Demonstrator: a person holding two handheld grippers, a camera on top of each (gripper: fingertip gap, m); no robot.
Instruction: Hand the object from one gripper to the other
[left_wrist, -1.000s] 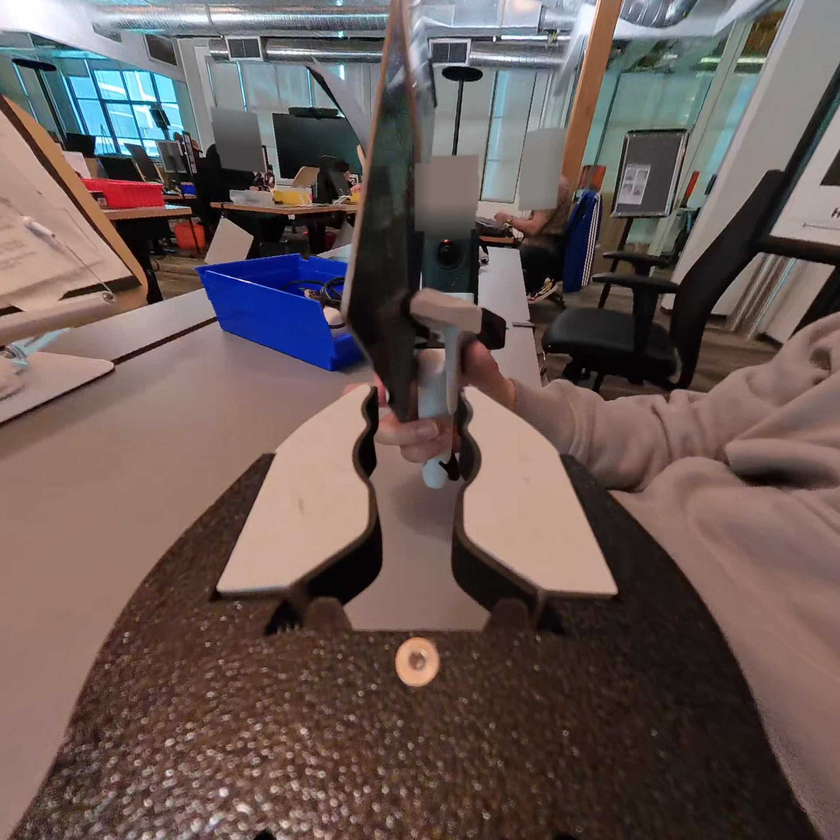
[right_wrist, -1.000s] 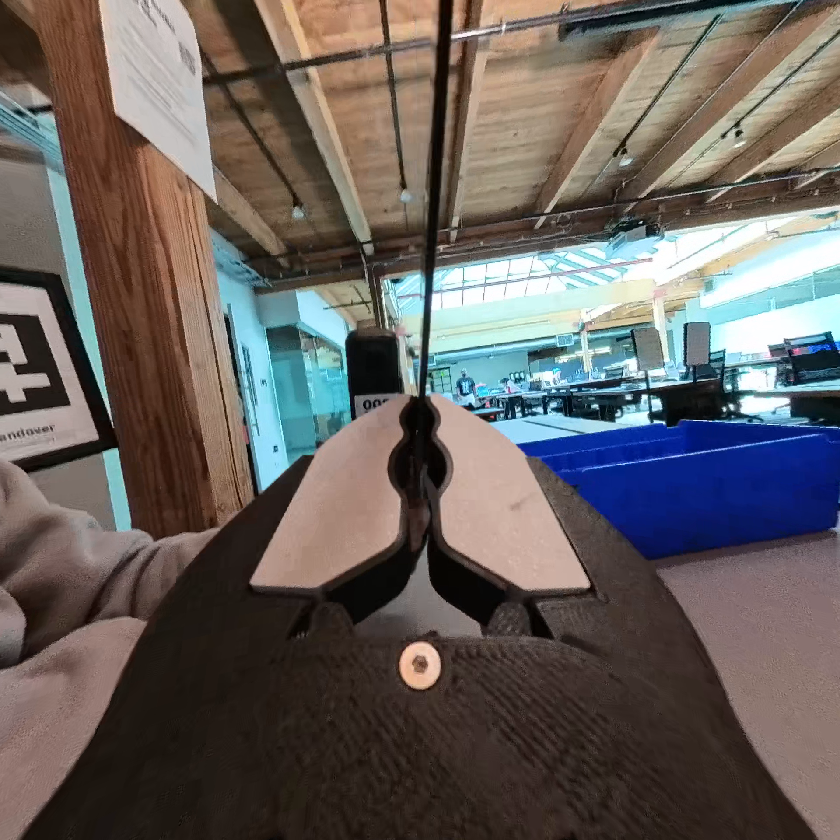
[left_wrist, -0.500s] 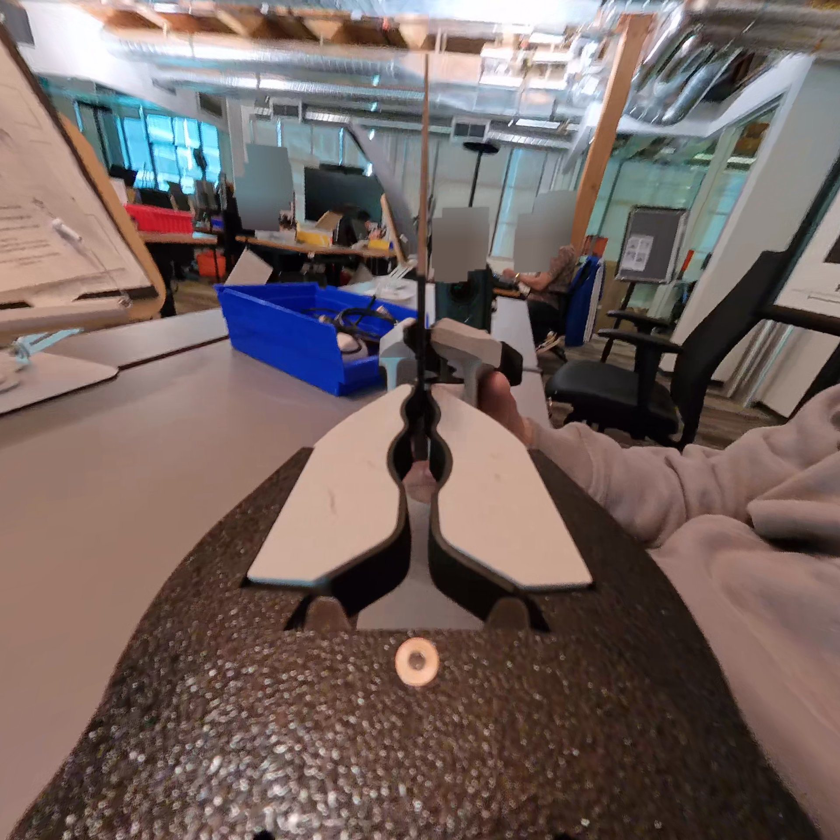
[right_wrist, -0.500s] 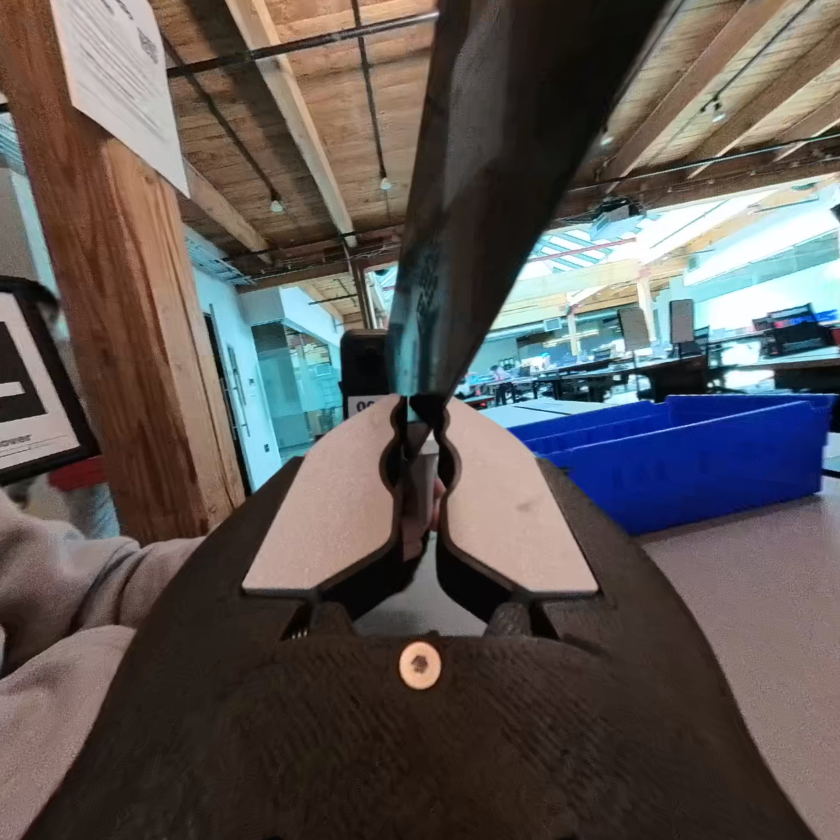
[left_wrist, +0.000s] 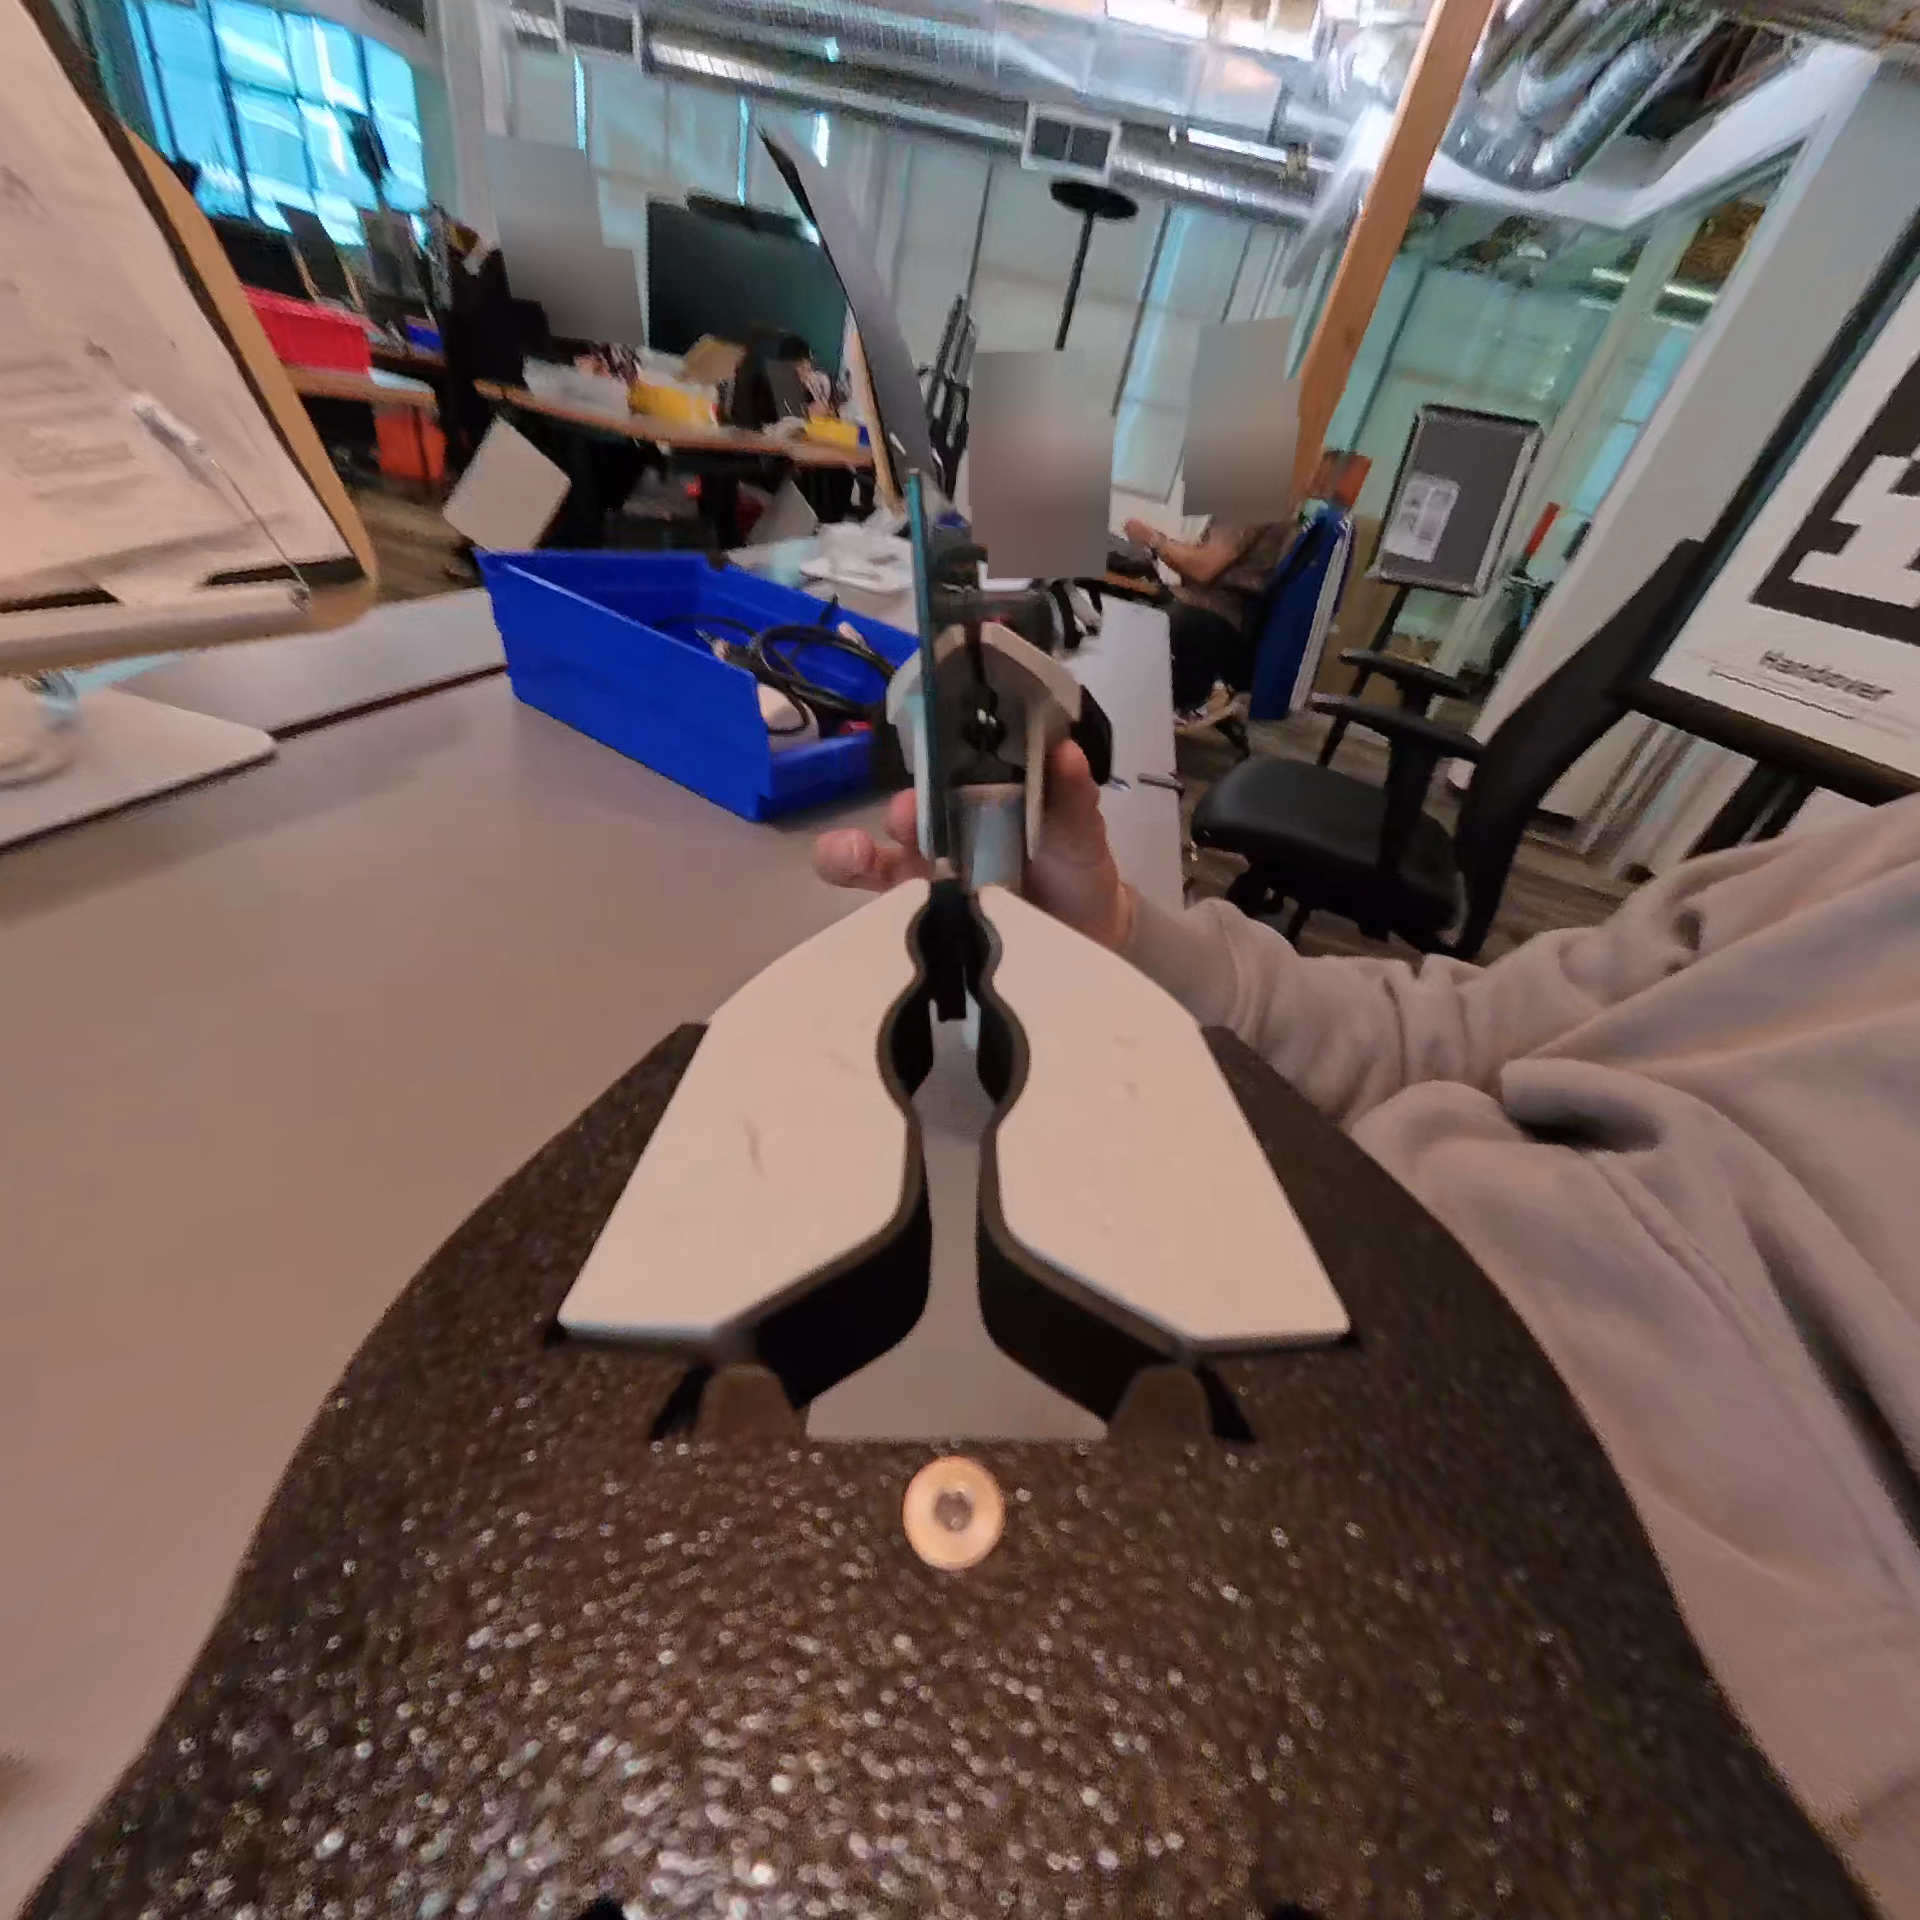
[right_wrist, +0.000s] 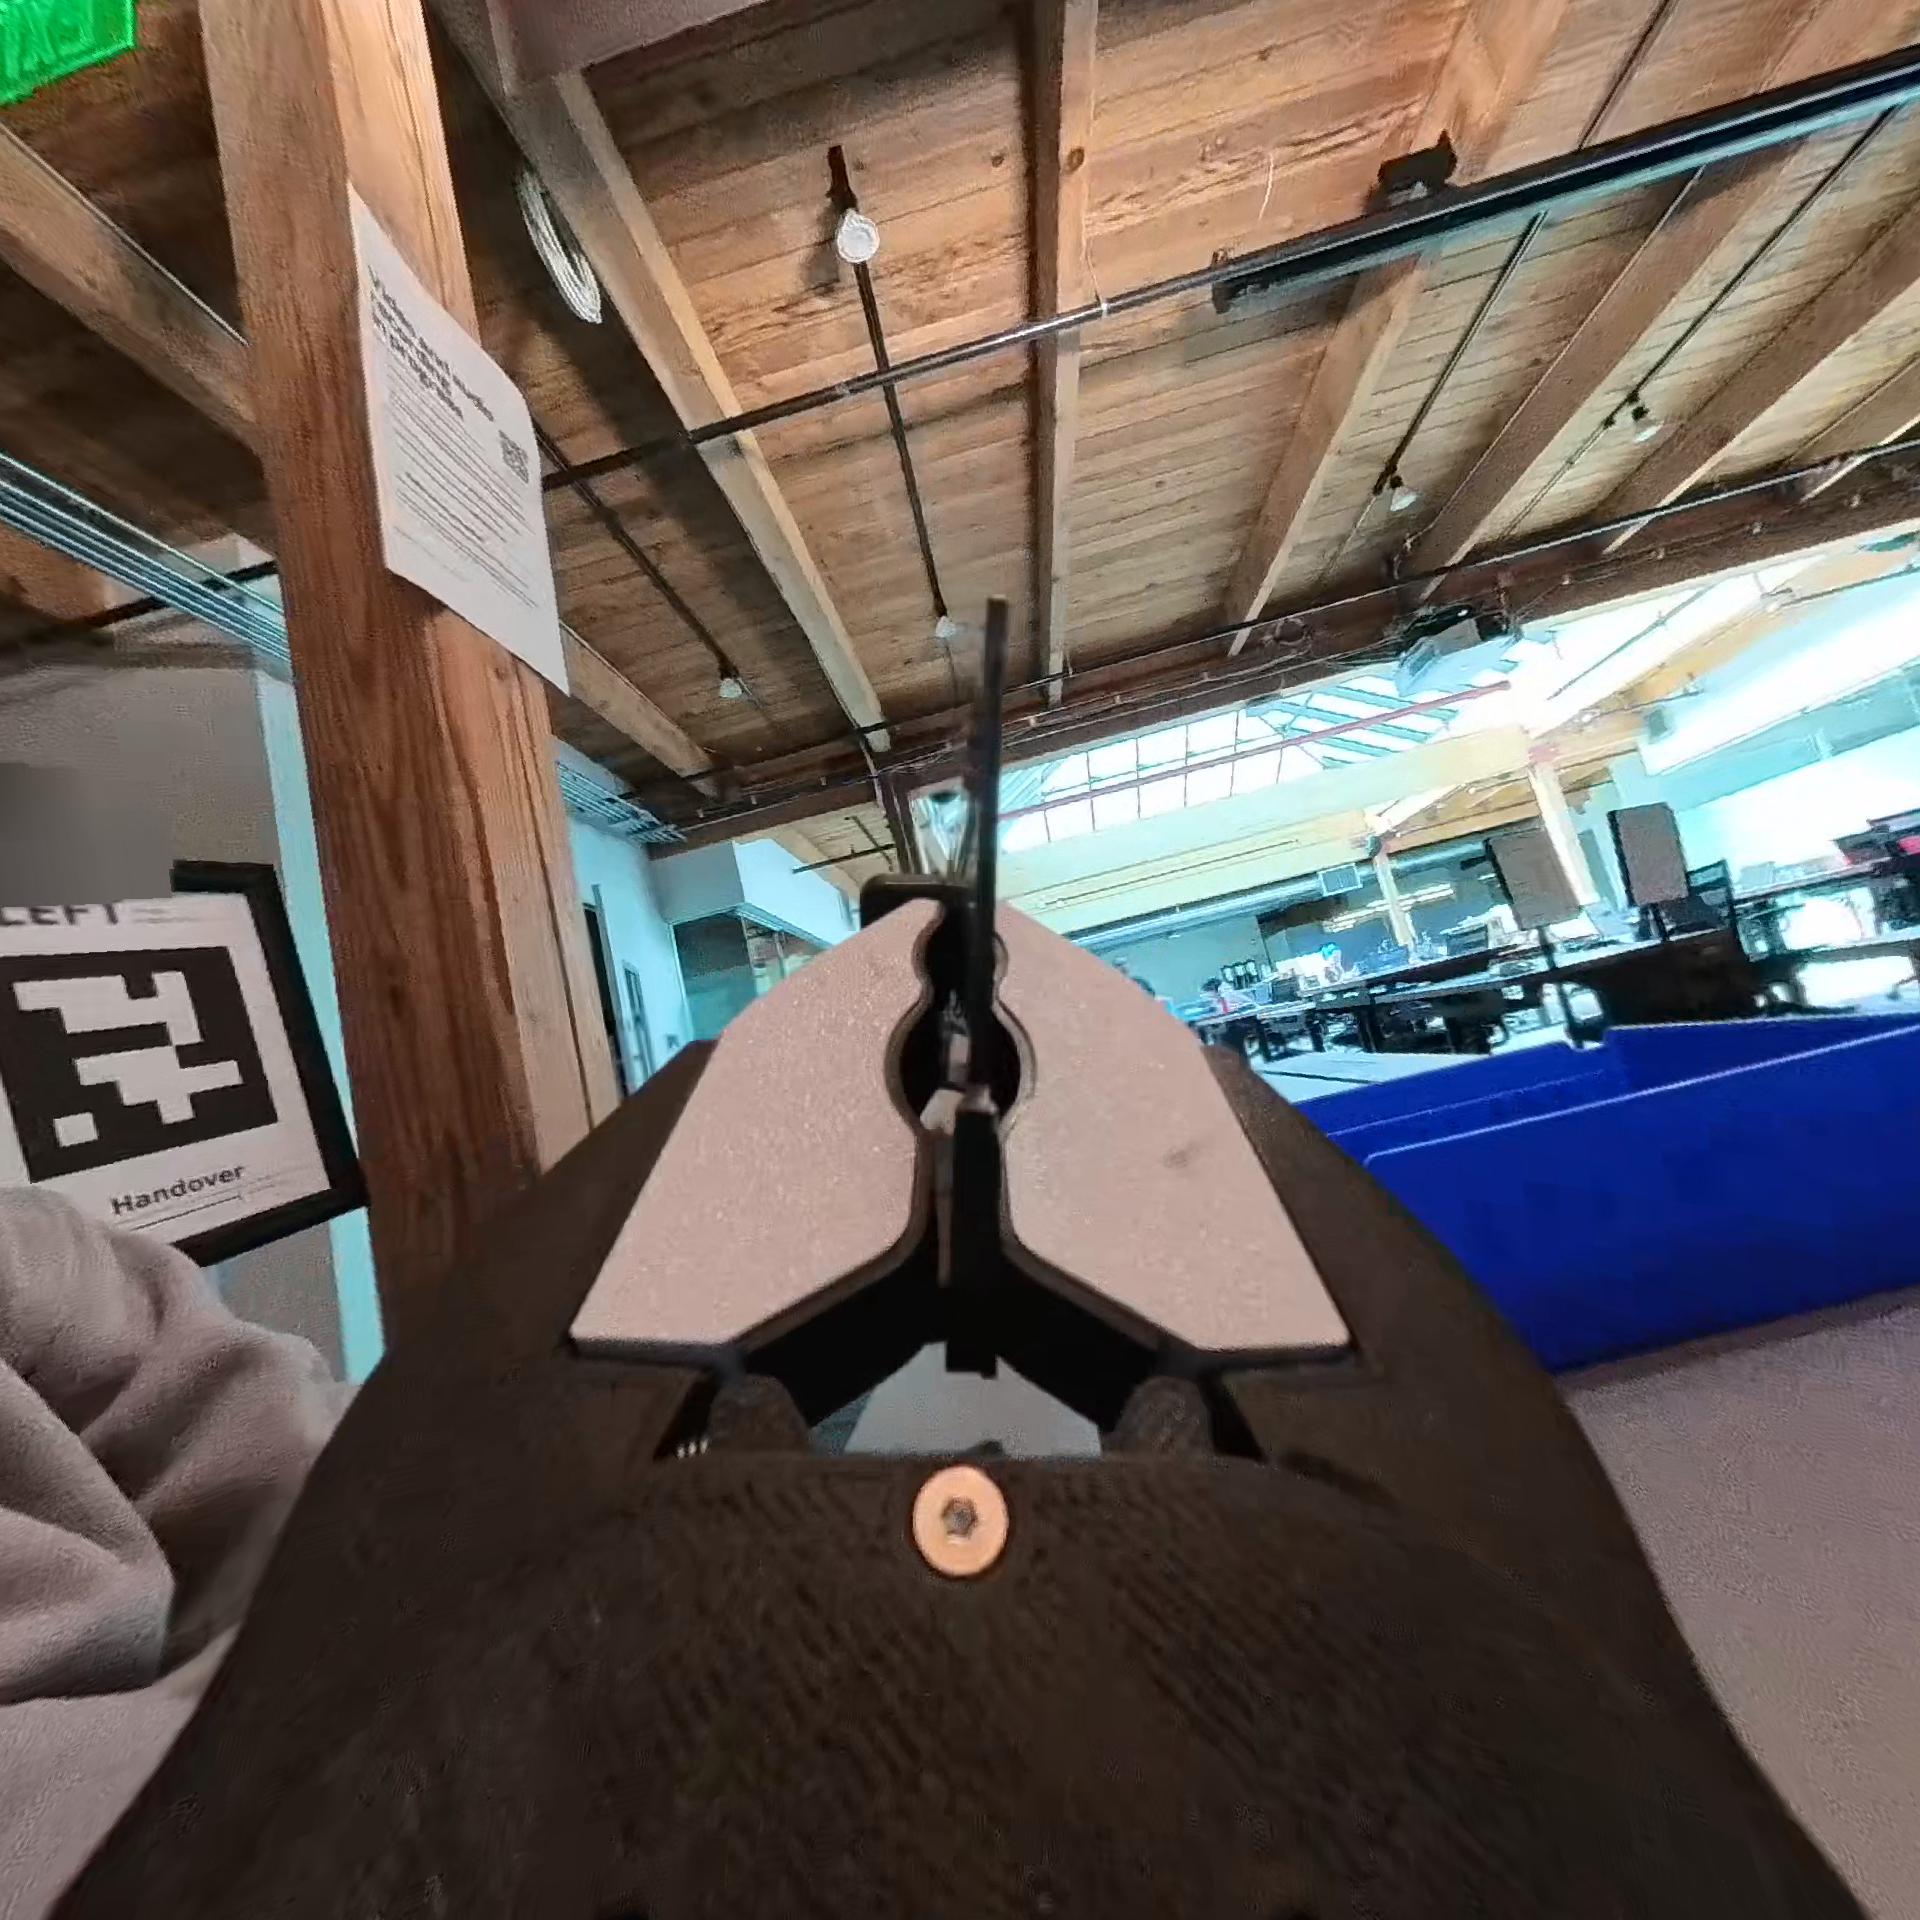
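Grey table (left_wrist: 312, 1039) runs back to a blue bin (left_wrist: 644, 675) under a timber ceiling. Left gripper (left_wrist: 951, 935) is pinched narrow on the bottom edge of a thin dark sheet (left_wrist: 920, 665) — upright, edge-on, just in front of the bin. Right gripper (right_wrist: 961, 977), beyond it in a hand (left_wrist: 1060, 842), is clamped on the same sheet.

Left gripper (left_wrist: 951, 914): black speckled body, pale grey wavy-edged fingers (left_wrist: 769, 1122), brass-toned screw (left_wrist: 953, 1526); right gripper (right_wrist: 961, 935): same build, ribbed black shell; beige fleece sleeve (left_wrist: 1621, 1143)
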